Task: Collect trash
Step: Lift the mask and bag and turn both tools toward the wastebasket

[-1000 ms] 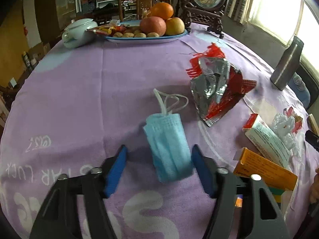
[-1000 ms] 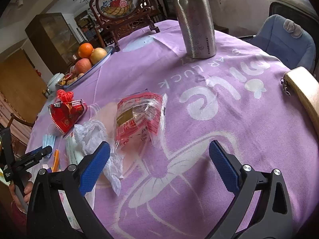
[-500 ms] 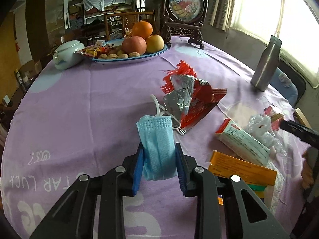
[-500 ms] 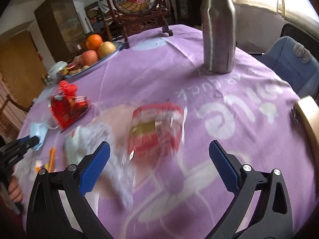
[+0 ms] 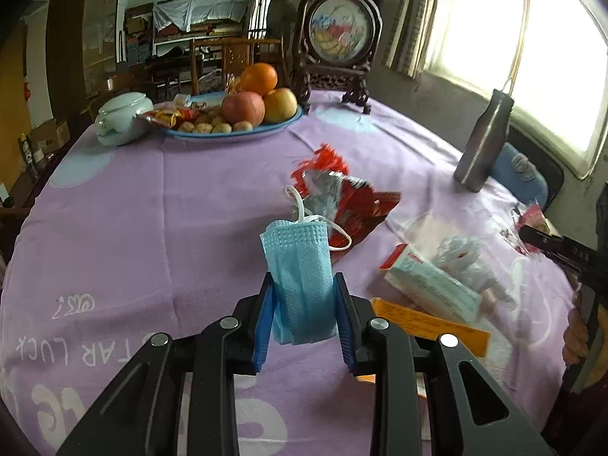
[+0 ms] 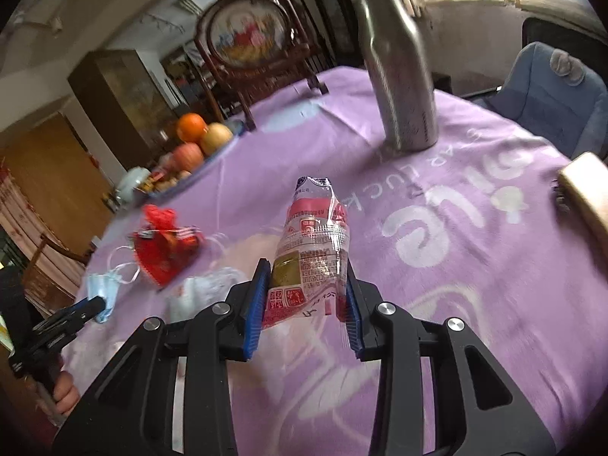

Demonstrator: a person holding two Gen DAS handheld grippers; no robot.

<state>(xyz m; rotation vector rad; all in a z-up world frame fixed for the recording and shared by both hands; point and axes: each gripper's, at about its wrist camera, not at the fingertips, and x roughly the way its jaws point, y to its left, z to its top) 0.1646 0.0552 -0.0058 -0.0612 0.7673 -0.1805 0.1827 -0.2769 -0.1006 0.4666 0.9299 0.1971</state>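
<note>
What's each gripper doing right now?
Left gripper: shut on the face mask.
Right gripper: closing on the snack wrapper.

Left gripper [image 5: 304, 304]: black plastic frame, two angled arms with triangular cut-outs, round silver screw heads at the joints, ribbed blue pads [image 5: 262, 323] lining the inner face of each finger. Right gripper [image 6: 304, 304]: same build, black arms, triangular slots, silver screws, blue ribbed pads [image 6: 255, 304]. In the right wrist view, the left gripper's black handle shows at the lower left edge, gripped by a bare hand [image 6: 64, 395]; no sleeve visible.
</note>
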